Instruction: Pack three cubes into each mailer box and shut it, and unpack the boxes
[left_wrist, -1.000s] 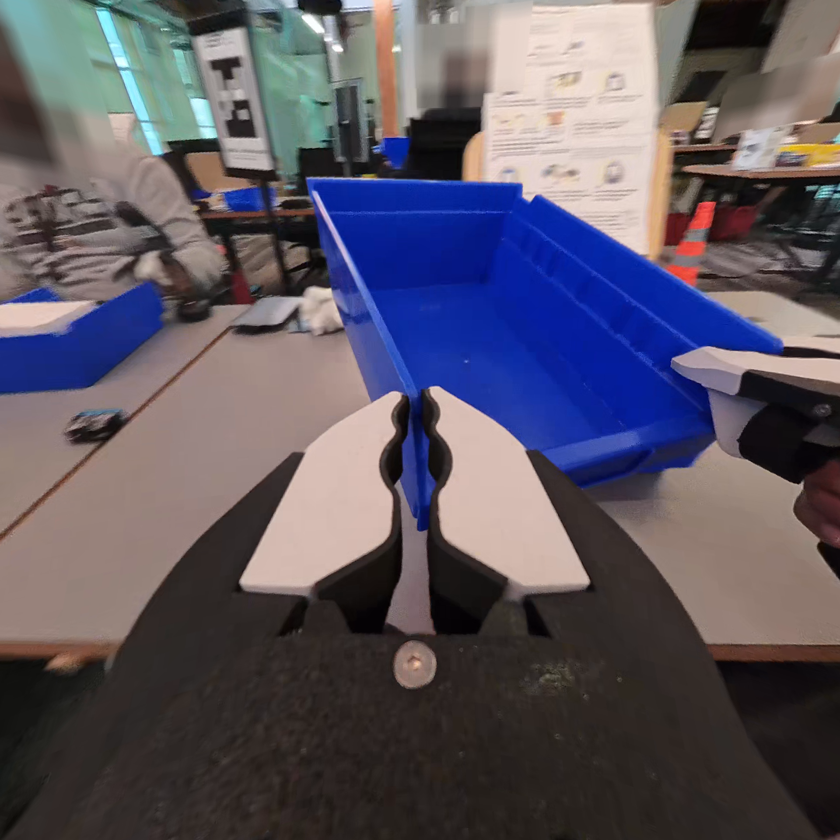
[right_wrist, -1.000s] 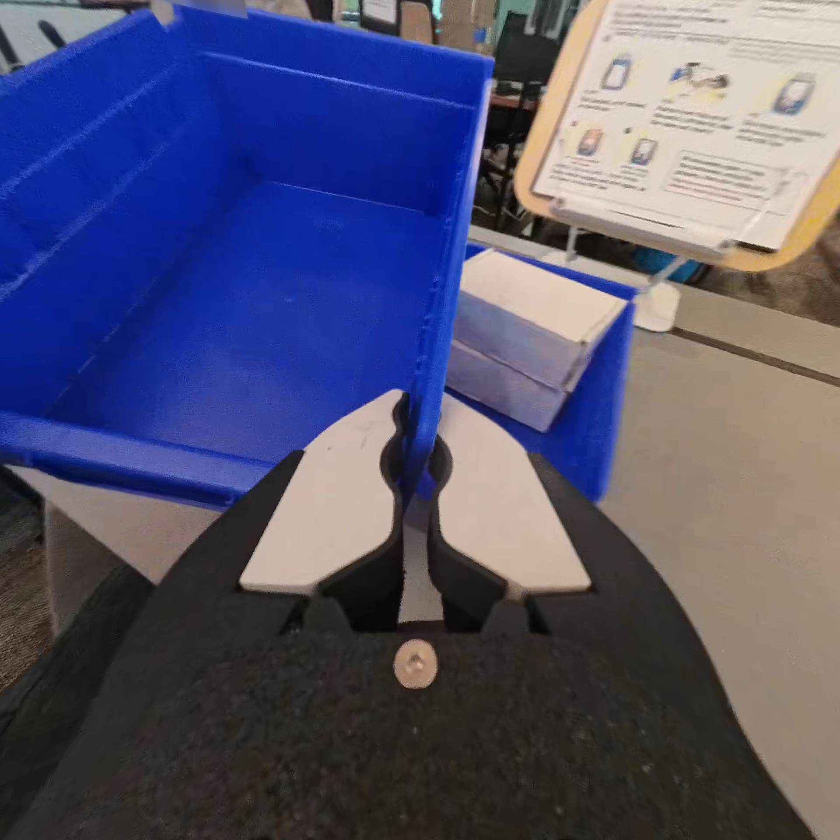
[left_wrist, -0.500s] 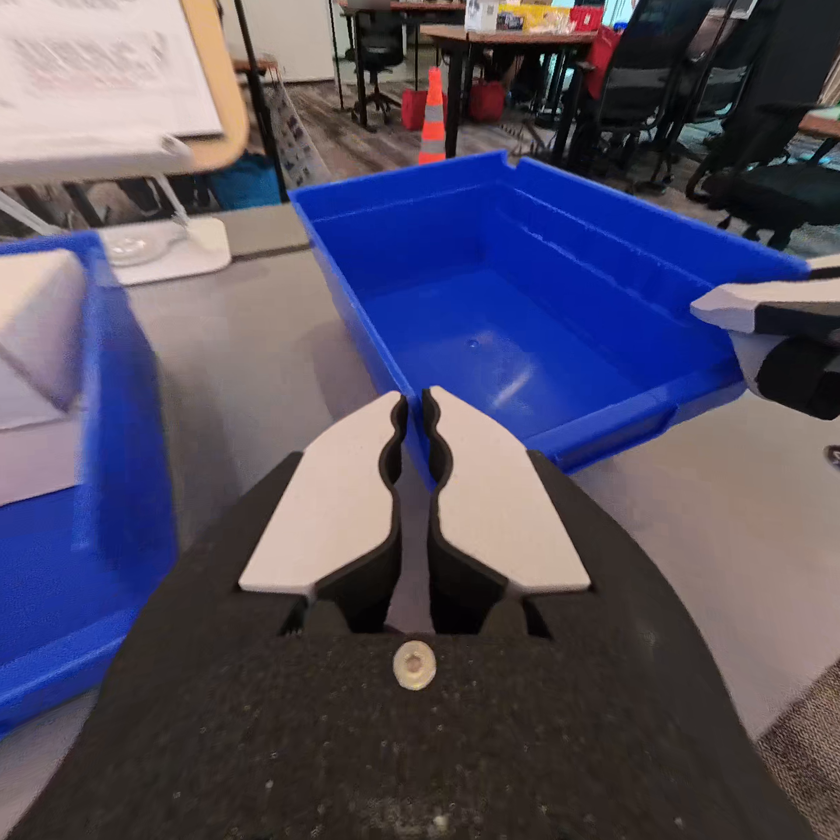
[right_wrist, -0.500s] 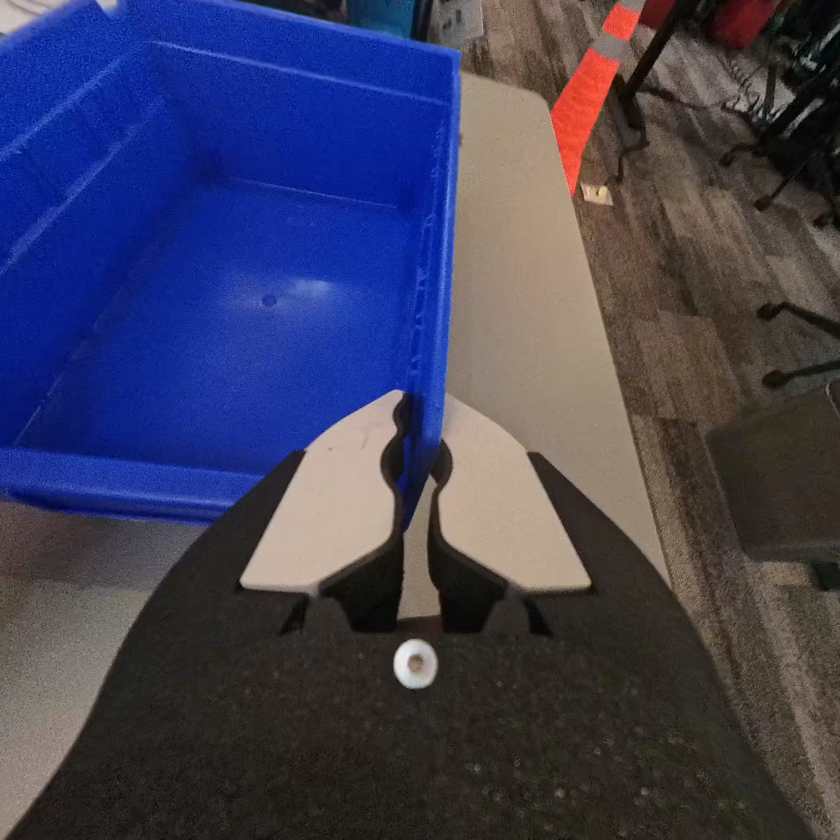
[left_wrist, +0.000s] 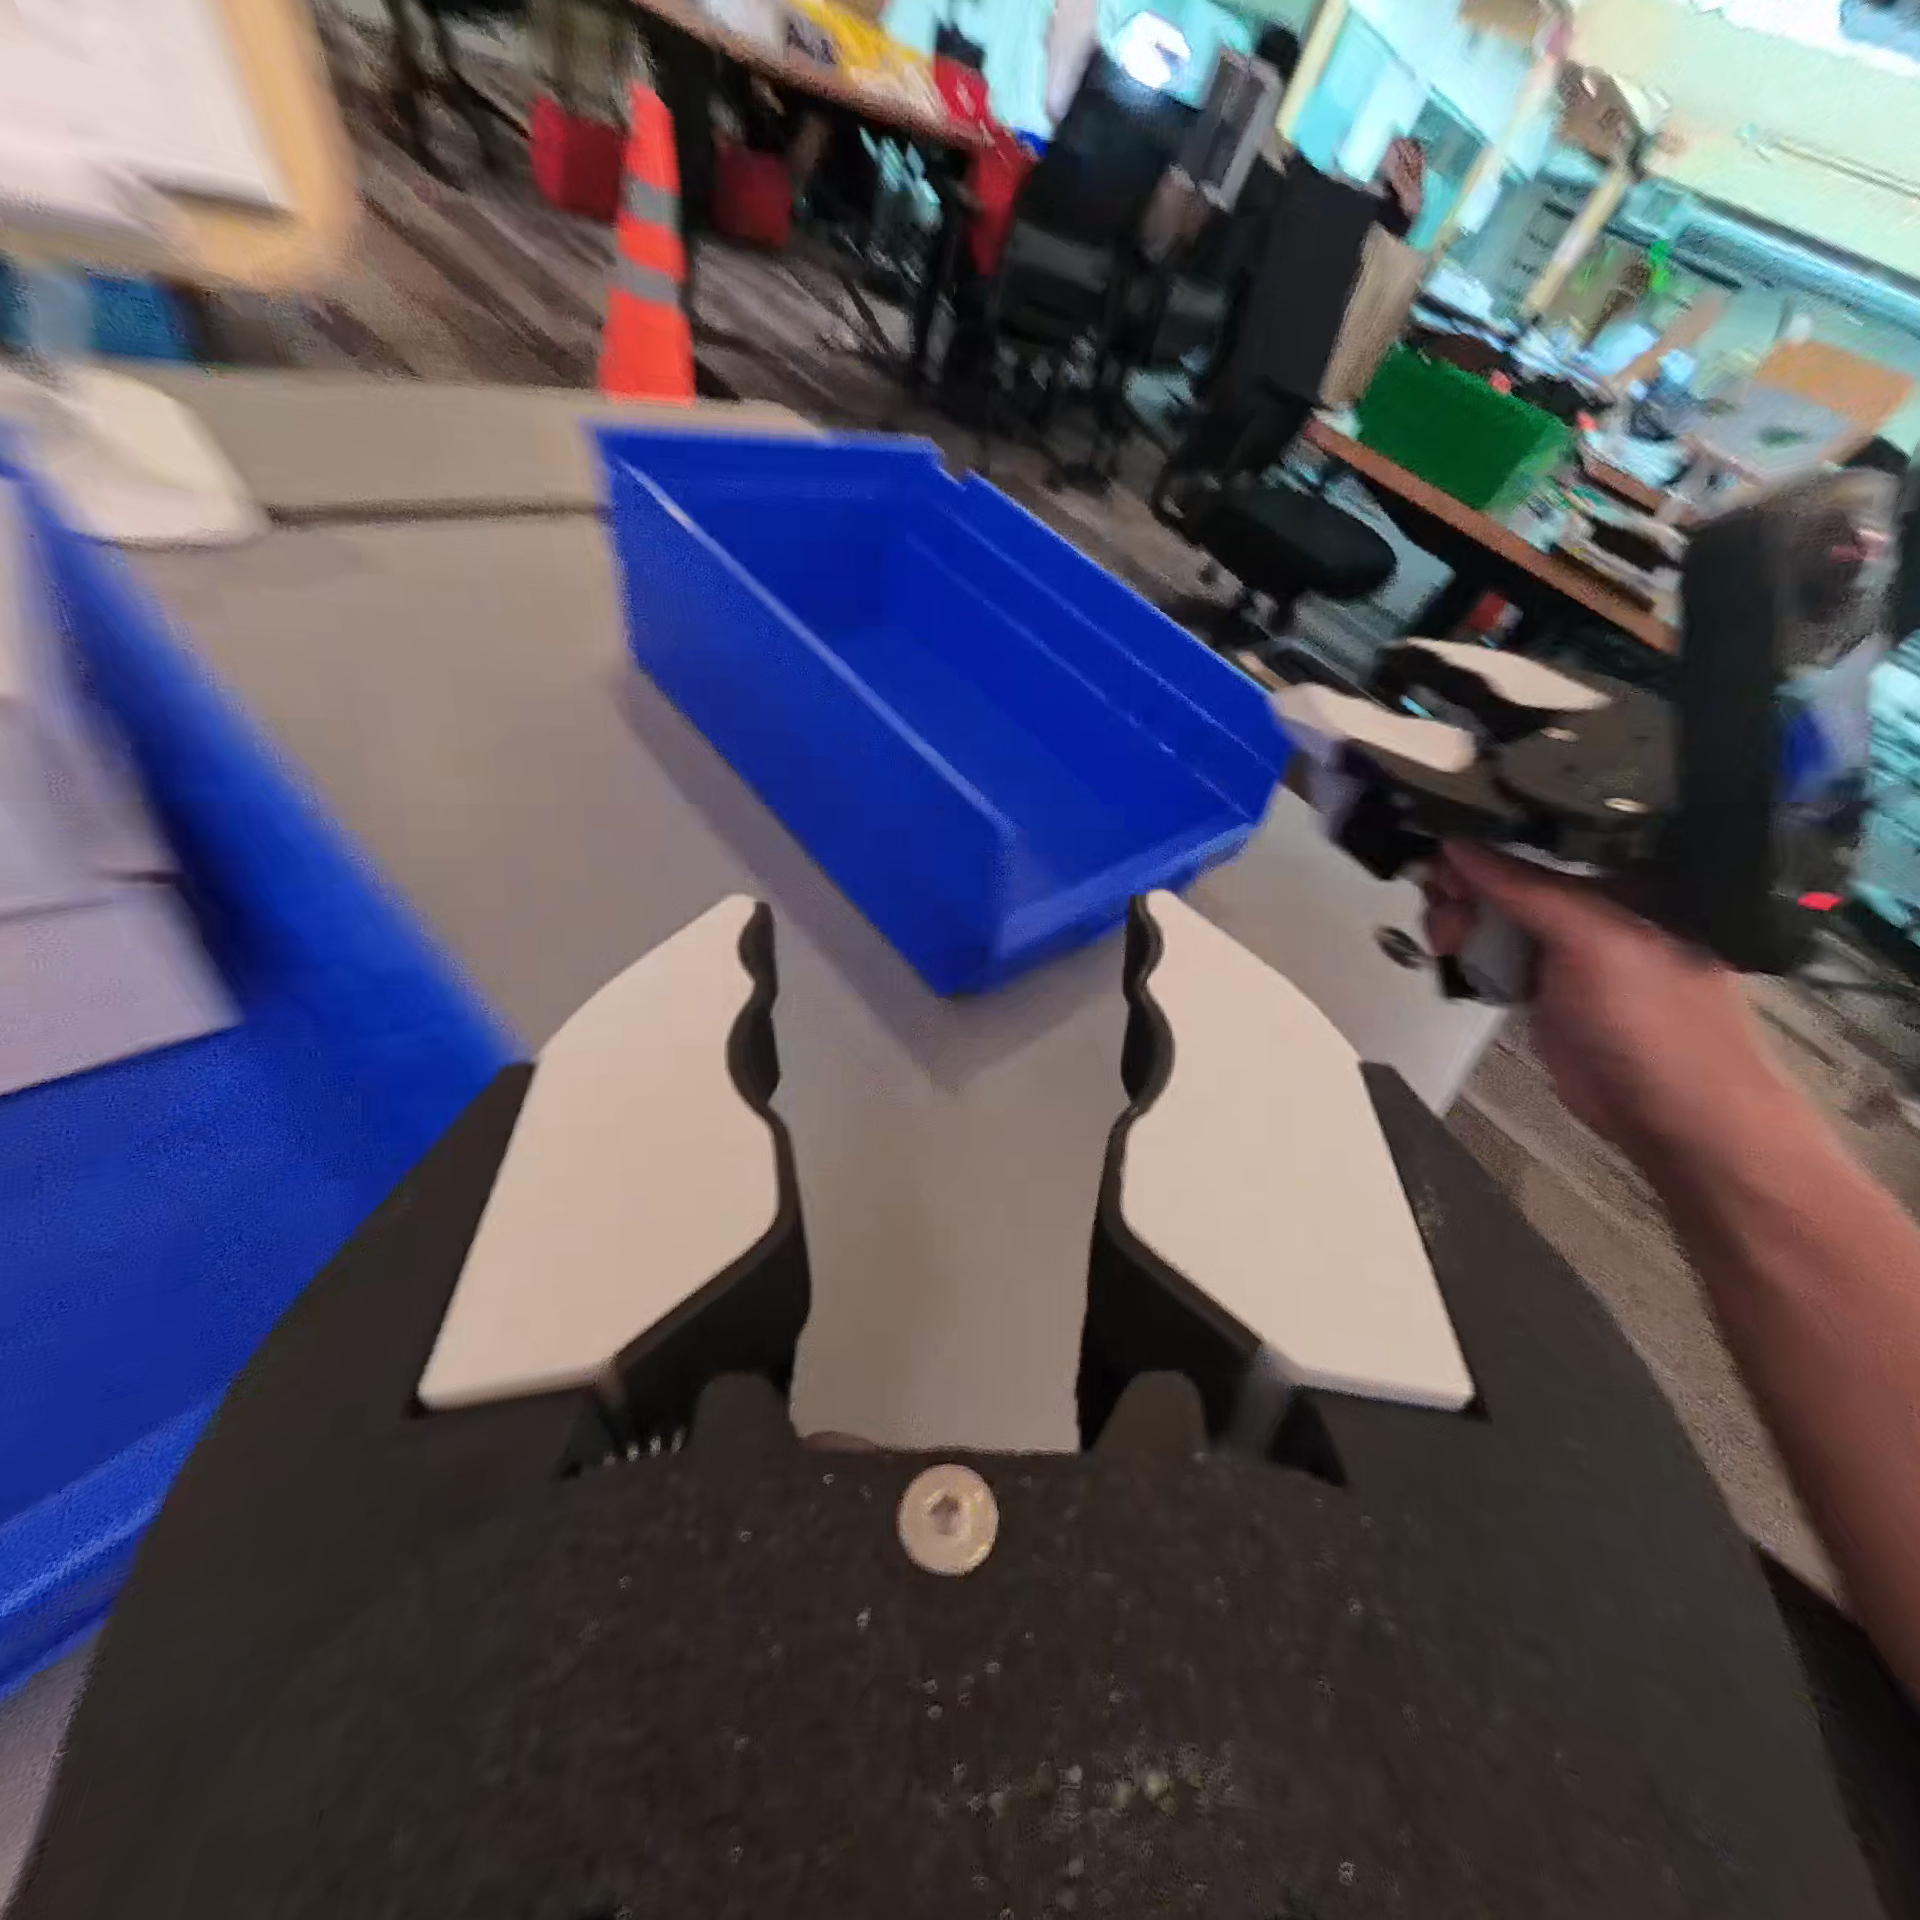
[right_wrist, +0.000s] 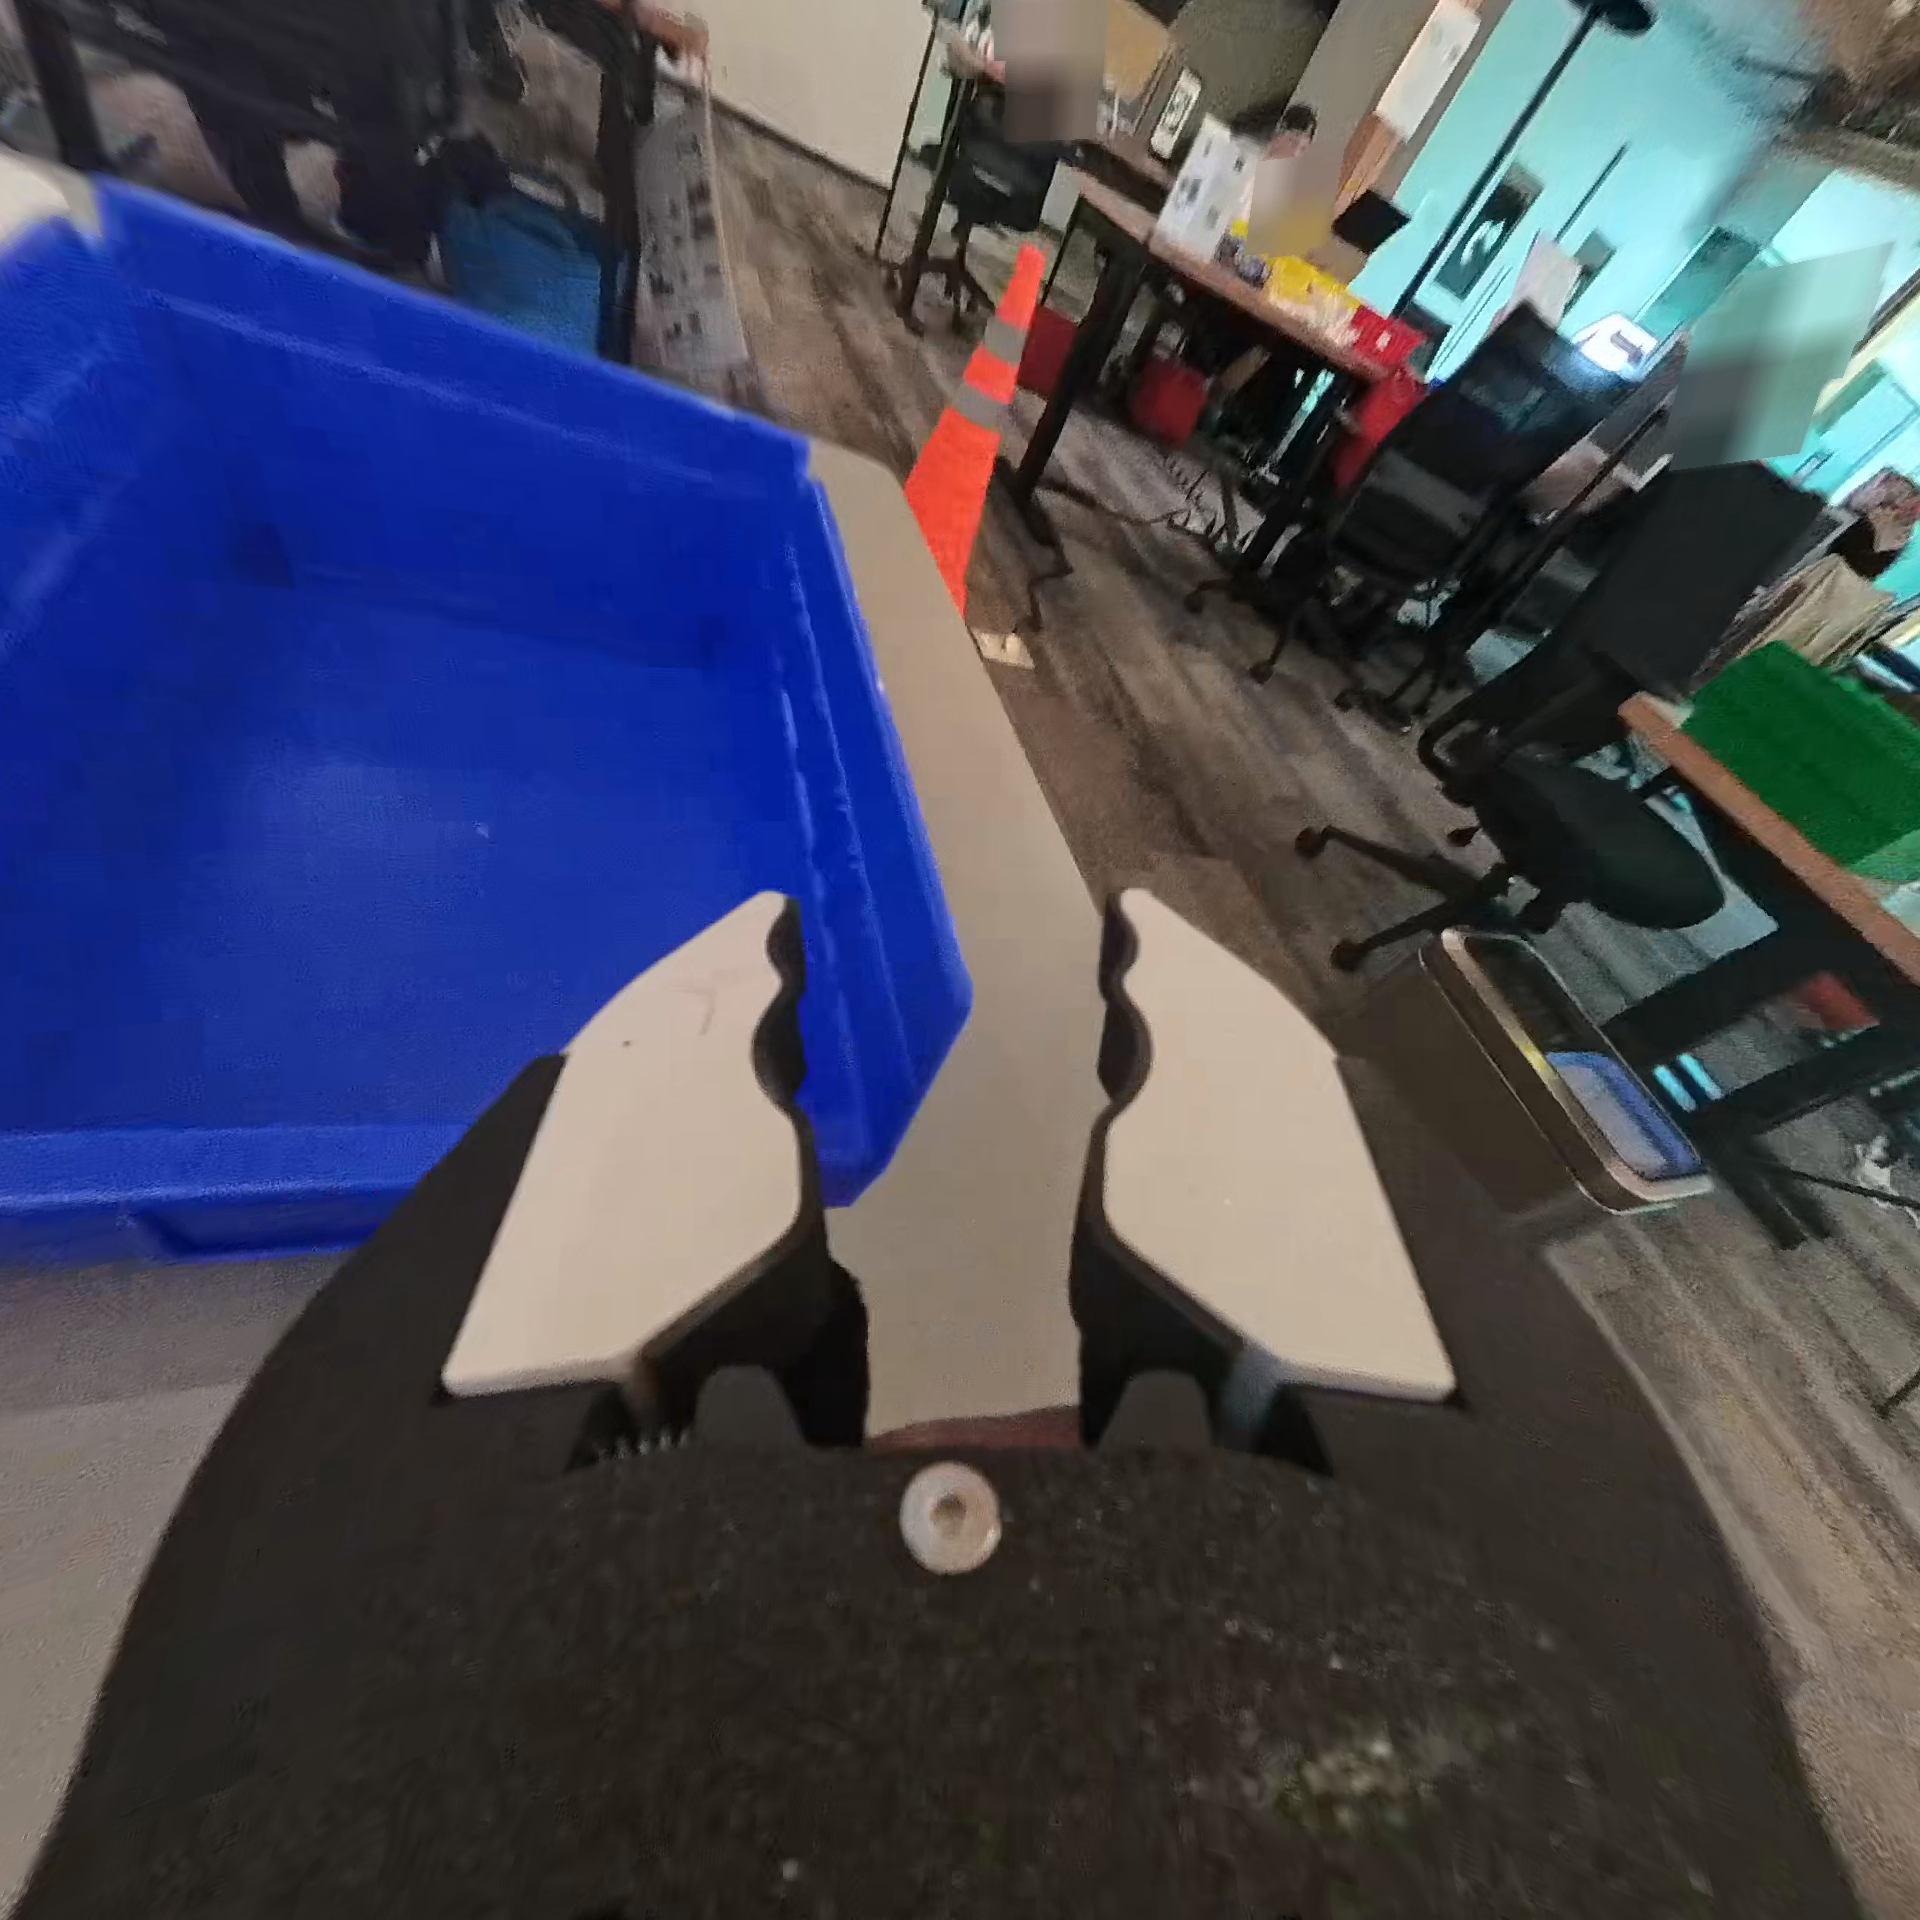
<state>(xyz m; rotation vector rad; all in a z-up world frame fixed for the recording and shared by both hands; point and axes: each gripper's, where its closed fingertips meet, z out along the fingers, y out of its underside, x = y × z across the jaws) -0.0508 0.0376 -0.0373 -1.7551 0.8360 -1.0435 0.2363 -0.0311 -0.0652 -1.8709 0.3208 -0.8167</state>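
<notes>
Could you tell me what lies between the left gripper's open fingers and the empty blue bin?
Only bare grey table, seen in the left wrist view, separates the left gripper from the bin.

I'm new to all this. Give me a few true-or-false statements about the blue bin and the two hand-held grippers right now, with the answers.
1. The blue bin holds three cubes. False: it is empty.
2. The left hand-held gripper is open. True.
3. The right hand-held gripper is clamped on the bin's wall. False: it is open, gripping nothing.
4. The bin rests on the grey table. True.
5. An orange cone stands on the floor beyond the table. True.
</notes>
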